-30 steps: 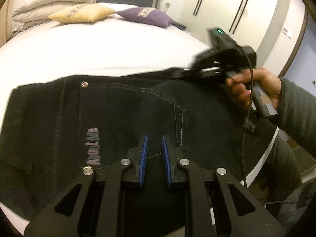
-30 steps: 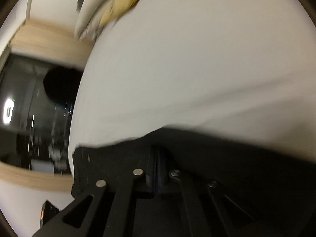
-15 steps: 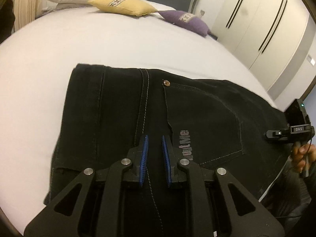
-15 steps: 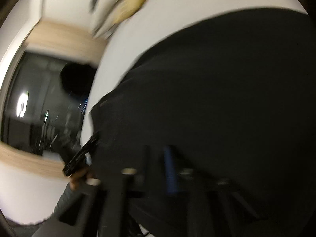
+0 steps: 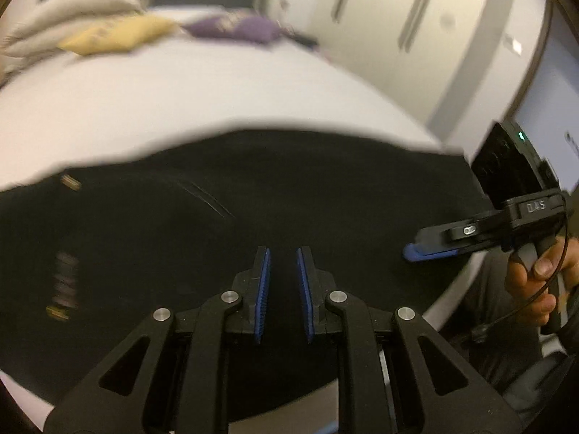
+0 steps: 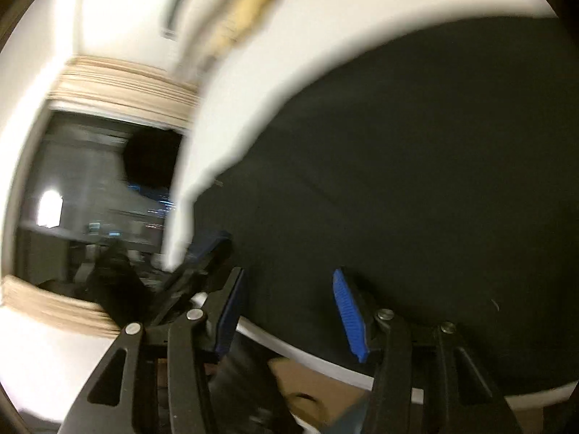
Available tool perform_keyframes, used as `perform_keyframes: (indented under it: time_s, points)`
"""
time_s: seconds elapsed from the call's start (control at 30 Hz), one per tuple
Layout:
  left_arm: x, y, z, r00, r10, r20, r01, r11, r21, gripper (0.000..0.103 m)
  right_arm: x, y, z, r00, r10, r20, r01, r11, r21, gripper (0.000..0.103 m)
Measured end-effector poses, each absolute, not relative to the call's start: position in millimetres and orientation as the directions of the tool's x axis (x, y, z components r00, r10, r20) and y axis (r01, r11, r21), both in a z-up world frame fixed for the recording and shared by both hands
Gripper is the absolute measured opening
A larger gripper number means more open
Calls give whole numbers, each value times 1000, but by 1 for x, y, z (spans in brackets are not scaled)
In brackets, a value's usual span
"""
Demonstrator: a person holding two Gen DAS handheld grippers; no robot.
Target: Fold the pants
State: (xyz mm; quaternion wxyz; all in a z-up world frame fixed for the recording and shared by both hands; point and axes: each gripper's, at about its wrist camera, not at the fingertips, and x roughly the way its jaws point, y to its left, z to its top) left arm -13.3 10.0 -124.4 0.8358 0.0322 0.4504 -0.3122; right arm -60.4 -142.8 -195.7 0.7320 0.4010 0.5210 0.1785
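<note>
Left claw point(image 5: 282, 289): almost closed, only a narrow gap between its blue pads, and nothing in that gap. It hangs above the near part of the black jeans.
Right claw point(image 6: 289, 311): its jaws are opening; the pads stand apart over the near hem side of the cloth and no fabric is caught between them.
Black jeans point(image 5: 271, 199): they lie flat on the white bed point(image 5: 181, 97), just at its near edge, under both claws.
Long axis: it seems to run left to right across the left wrist view, along the edge of the bed.
Nearer hand: both are over the cloth, the left one over the middle, the right one toward the right end.
Far side: yellow cushion point(image 5: 119, 36) and purple cushion point(image 5: 239, 29) at the head of the bed, well apart from the jeans.
</note>
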Motion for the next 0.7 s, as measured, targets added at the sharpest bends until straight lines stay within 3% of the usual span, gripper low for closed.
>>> perform_keyframes:
  time_s: [0.03, 0.07, 0.1, 0.23, 0.3, 0.37, 0.5, 0.57, 0.67, 0.7]
  points:
    - [-18, 5, -133, 380, -475, -794, 553, 804, -217, 15, -62, -148, -201, 403, 689, -602, 191, 580, 792, 27]
    - [-23, 4, -138, 379, -471, -796, 556, 804, -211, 15, -70, -163, -208, 410, 682, -606, 235, 563, 792, 8]
    - [-29, 7, -139, 387, -479, -788, 558, 802, -214, 15, -83, -179, -213, 421, 661, -621, 286, 553, 783, 0]
    - [-41, 15, -142, 364, -494, -790, 562, 793, -236, 15, -116, -236, -217, 460, 613, -643, 371, 525, 766, 0]
    - [-45, 17, -141, 355, -486, -799, 575, 787, -223, 15, -136, -255, -207, 444, 555, -703, 414, 569, 710, 0]
    - [-45, 14, -133, 345, -471, -812, 589, 782, -204, 15, -142, -273, -182, 433, 456, -778, 433, 651, 623, 11]
    - [-31, -8, -113, 378, -486, -788, 609, 772, -183, 15, -137, -291, -134, 620, 381, -686, 390, 609, 691, 48]
    - [-23, -25, -110, 383, -494, -781, 612, 769, -186, 15, -121, -306, -125, 647, 374, -664, 358, 620, 698, 57]
    - [-12, -56, -113, 356, -499, -790, 629, 754, -192, 15, -103, -334, -145, 632, 364, -684, 417, 585, 696, 57]
    - [-14, -66, -120, 337, -489, -804, 638, 747, -187, 15, -103, -346, -157, 599, 324, -732, 480, 586, 652, 57]
